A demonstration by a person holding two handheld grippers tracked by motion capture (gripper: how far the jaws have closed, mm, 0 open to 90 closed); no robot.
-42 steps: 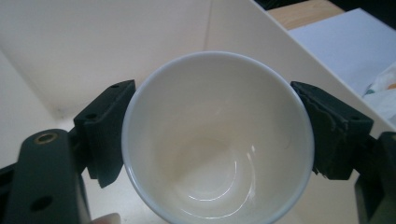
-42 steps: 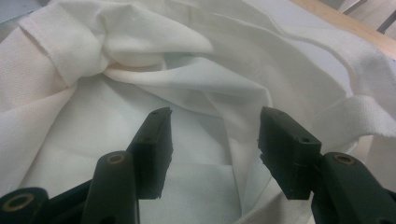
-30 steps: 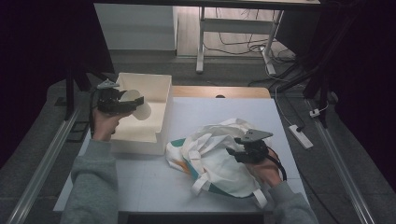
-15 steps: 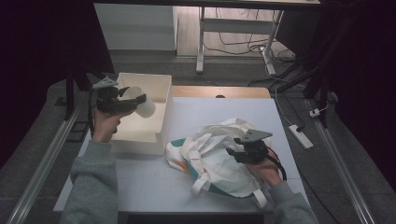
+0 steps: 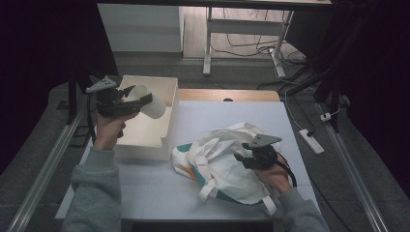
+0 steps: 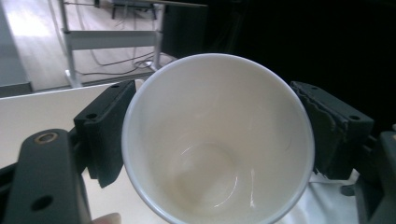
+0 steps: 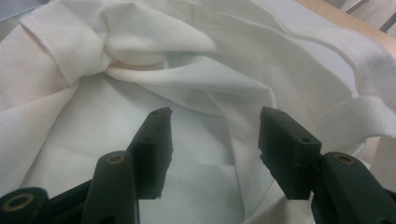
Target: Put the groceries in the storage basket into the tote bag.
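Here the left tongs (image 6: pixel 217 140) pinch the white cup (image 6: pixel 217 140); right tongs (image 7: pixel 215 154) spread over the bag (image 7: pixel 93 93).

White table top (image 5: pixel 159 193) with a wooden strip (image 5: pixel 227 94) along its far edge; metal rails (image 5: pixel 43 169) on either side; power strip (image 5: pixel 312 141) on grey floor at right; desk legs (image 5: pixel 208 43) and cables (image 5: pixel 251 46) beyond
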